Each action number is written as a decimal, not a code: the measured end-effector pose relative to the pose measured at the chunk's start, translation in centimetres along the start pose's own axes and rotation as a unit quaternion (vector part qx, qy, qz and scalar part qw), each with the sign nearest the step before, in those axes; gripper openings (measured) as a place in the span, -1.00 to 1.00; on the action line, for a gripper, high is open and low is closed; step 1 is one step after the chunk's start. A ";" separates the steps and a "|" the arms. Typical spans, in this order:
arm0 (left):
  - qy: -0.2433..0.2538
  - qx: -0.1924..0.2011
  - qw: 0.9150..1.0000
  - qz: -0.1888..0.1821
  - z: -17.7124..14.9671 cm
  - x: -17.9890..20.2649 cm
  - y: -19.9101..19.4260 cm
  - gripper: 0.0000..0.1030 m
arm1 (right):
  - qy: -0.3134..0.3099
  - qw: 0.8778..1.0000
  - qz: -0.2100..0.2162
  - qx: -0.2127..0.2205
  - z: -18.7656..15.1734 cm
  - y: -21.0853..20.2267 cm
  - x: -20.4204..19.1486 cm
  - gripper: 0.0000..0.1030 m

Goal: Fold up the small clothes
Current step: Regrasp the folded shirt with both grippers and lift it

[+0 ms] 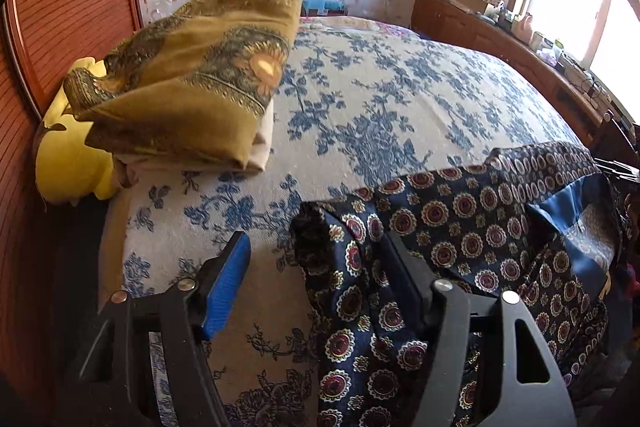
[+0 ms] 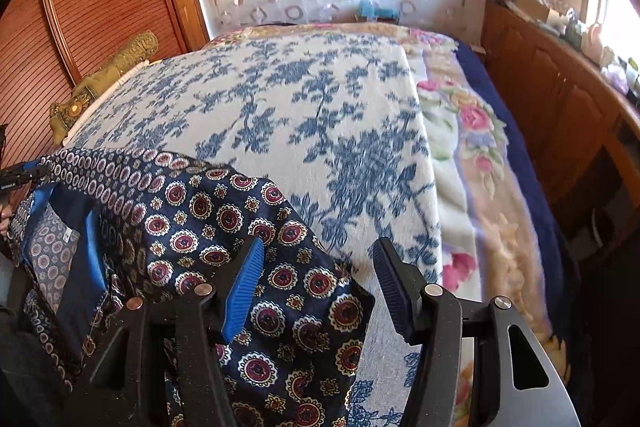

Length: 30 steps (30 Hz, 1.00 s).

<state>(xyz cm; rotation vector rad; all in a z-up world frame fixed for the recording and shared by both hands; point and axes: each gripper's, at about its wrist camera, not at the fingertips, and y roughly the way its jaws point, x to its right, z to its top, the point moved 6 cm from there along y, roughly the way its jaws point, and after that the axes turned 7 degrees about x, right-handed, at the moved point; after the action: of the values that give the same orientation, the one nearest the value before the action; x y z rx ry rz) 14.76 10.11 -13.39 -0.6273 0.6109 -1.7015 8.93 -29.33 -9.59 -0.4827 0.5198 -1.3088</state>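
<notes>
My left gripper [image 1: 316, 275] and right gripper [image 2: 318, 285]: both jaws apart, gripping nothing. Navy medallion-print garment [image 1: 460, 227] lies rumpled at near edge of floral bedspread [image 1: 380, 99], blue lining showing. Next, I'd judge — pinch one outer edge each, pull taut, flatten before folding; silky cloth likely slips.
</notes>
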 end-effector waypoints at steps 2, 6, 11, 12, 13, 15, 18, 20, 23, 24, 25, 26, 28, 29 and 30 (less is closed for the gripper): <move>0.002 -0.002 1.000 -0.003 -0.2 0.2 0.1 0.25 | 0.000 1.000 0.001 0.001 0.1 0.0 0.0 0.18; 0.011 0.001 1.000 -0.007 -0.3 0.8 0.0 0.12 | -0.009 1.000 0.013 -0.003 0.1 -0.1 -0.7 0.18; 0.016 0.001 1.000 -0.019 -0.6 1.5 -0.3 -0.48 | -0.029 0.999 0.020 -0.007 -0.9 -0.9 -1.7 -0.05; 0.018 0.001 1.000 -0.025 -0.6 1.8 -0.4 -0.60 | -0.030 0.999 0.025 -0.007 -1.0 -1.0 -1.9 -0.26; 0.020 0.000 0.999 -0.030 -0.6 2.1 -0.5 -0.84 | -0.031 0.999 0.033 -0.007 -1.2 -1.2 -2.2 -0.41; 0.030 0.004 0.999 -0.030 -0.7 2.7 -0.9 -0.90 | -0.026 0.998 0.056 -0.007 -1.5 -1.6 -2.8 -0.73; 0.027 0.030 0.998 -0.050 -0.3 3.8 -2.9 -0.92 | -0.030 0.998 0.059 0.015 -1.6 -2.7 -3.4 -0.80; 0.028 0.054 0.996 -0.059 0.1 4.5 -5.0 -0.92 | -0.032 0.997 0.063 0.042 -1.4 -4.5 -3.9 -0.81; 0.028 0.092 0.993 -0.071 0.9 5.4 -8.6 -0.92 | -0.034 0.994 0.066 0.082 -0.7 -7.8 -4.2 -0.81; 0.029 0.102 0.991 -0.076 1.2 5.6 -9.5 -0.92 | -0.032 0.993 0.070 0.094 -0.5 -9.0 -4.3 -0.82; 0.032 0.116 0.990 -0.079 1.7 5.9 -10.7 -0.92 | -0.030 0.991 0.075 0.110 -0.3 -10.3 -4.5 -0.82; 0.035 0.127 0.988 -0.077 2.2 5.9 -11.6 -0.93 | -0.032 0.989 0.077 0.122 0.0 -11.4 -4.5 -0.82; 0.036 0.157 0.984 -0.076 3.4 6.2 -14.0 -0.93 | -0.040 0.986 0.073 0.143 0.7 -13.4 -4.6 -0.82; 0.034 0.170 0.982 -0.077 3.9 6.2 -15.0 -0.93 | -0.044 0.984 0.072 0.156 1.2 -14.6 -4.7 -0.82; 0.031 0.187 0.979 -0.077 4.8 6.2 -16.4 -0.93 | -0.046 0.982 0.072 0.168 1.6 -15.6 -4.7 -0.82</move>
<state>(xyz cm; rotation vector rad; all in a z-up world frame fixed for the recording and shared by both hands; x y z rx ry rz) 5.50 6.95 1.90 -0.3591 0.2769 -1.9241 -3.01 -27.71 1.51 -0.2188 0.2434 -1.1999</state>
